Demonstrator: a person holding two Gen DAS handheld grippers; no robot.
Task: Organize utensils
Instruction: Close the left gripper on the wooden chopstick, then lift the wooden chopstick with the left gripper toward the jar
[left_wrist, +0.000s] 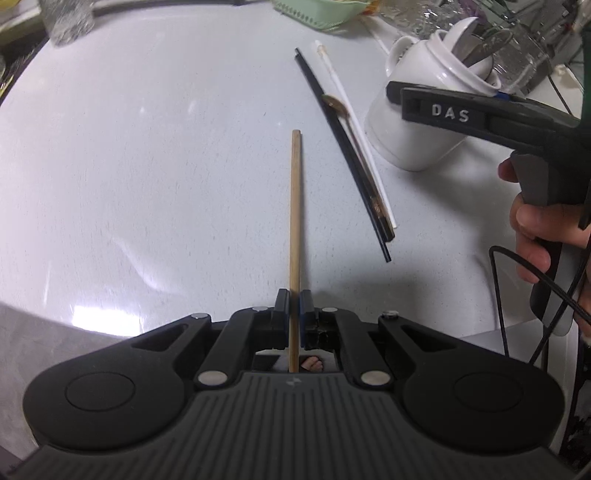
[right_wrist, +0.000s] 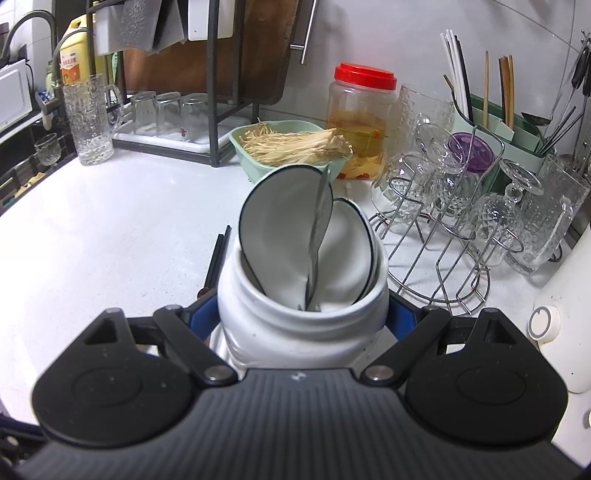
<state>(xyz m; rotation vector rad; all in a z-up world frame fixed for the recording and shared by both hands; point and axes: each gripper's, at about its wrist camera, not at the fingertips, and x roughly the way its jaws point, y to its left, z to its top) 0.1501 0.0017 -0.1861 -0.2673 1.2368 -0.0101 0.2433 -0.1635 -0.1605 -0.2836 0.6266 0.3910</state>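
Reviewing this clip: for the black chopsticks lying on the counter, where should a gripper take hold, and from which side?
Grip the black chopsticks at their near ends, which jut clear past the white chopstick alongside. Come from above, jaws across the pair: they lie flat on the counter.

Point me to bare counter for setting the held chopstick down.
Free: the wide stretch of counter left of the wooden chopstick, up to the textured glass. Crowded: right side, with the loose chopsticks, white jar and right gripper.
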